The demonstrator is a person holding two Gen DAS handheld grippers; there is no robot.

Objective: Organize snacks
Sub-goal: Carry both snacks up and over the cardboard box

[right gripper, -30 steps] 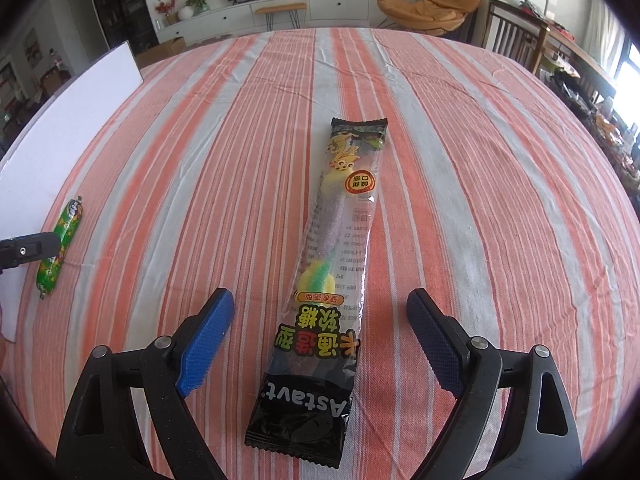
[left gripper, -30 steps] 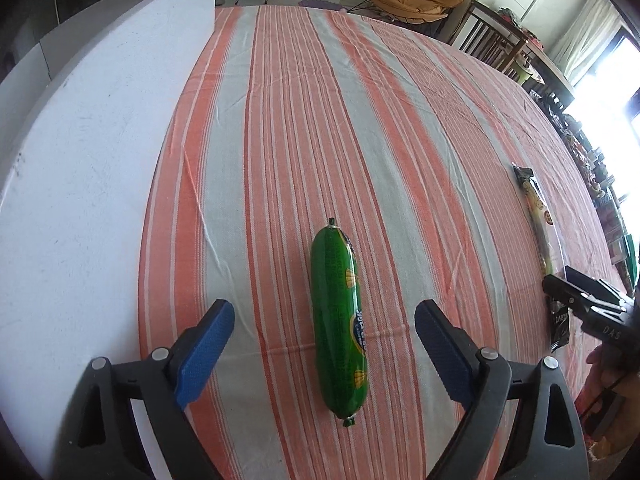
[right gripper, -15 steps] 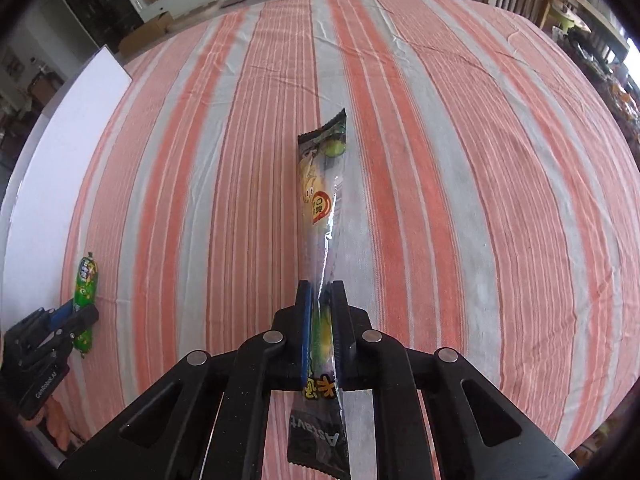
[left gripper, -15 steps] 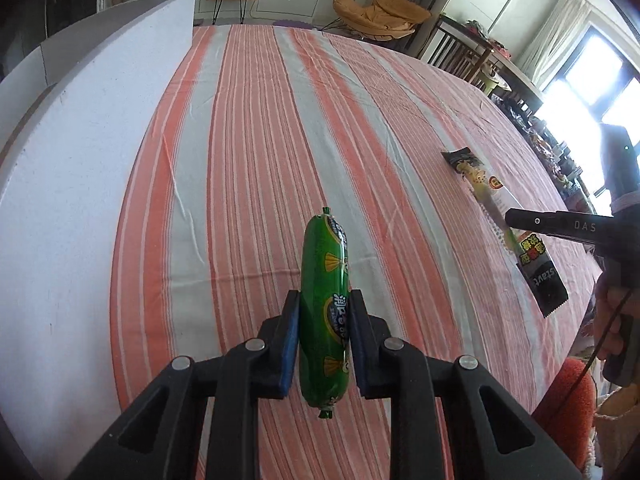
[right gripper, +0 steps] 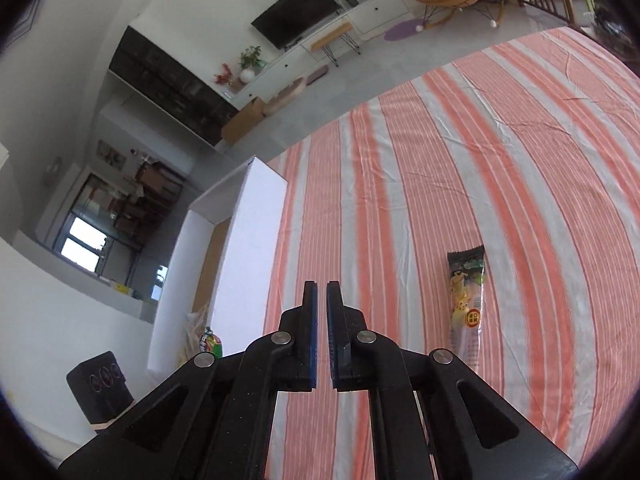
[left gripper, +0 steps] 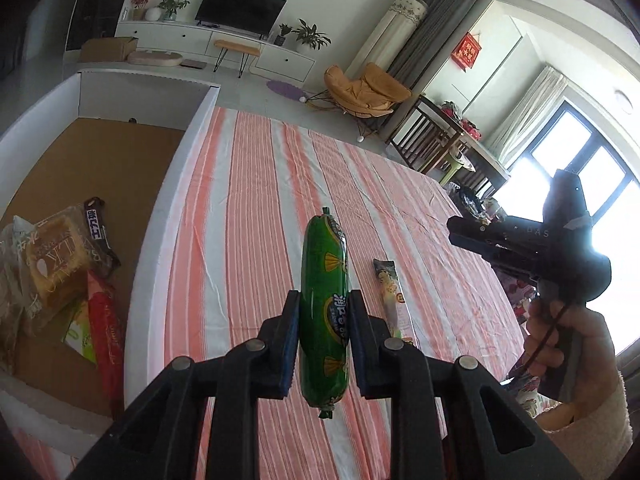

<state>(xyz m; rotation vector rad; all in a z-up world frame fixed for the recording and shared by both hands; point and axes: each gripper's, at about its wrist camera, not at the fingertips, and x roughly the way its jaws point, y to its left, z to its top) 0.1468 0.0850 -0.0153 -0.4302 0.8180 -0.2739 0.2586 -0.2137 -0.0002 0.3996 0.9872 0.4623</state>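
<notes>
My left gripper (left gripper: pixel 325 296) is shut on a green sausage snack (left gripper: pixel 324 260) and holds it in the air above the striped tablecloth (left gripper: pixel 248 208), lengthwise between the blue pads. A long candy packet (right gripper: pixel 468 300) lies flat on the cloth, to the right of my right gripper (right gripper: pixel 322 286) and apart from it. That gripper's jaws are opening, a narrow gap apart, with nothing between them. The left wrist view also shows the candy packet (left gripper: pixel 390 292) on the cloth and the right gripper (left gripper: pixel 454 228) raised over it in a person's hand (left gripper: pixel 568 344).
A white-walled box (left gripper: pixel 160 208) with a brown floor stands at the table's left; the right wrist view shows the box (right gripper: pixel 248 248) too. It holds a bread packet (left gripper: pixel 52 264), a dark chocolate bar (left gripper: pixel 98 232) and a red packet (left gripper: pixel 106 332). Chairs stand beyond the table.
Both grippers closed on their snacks and rose. The left one still carries the sausage. The candy packet has slipped out of the right jaws and lies on the cloth.
</notes>
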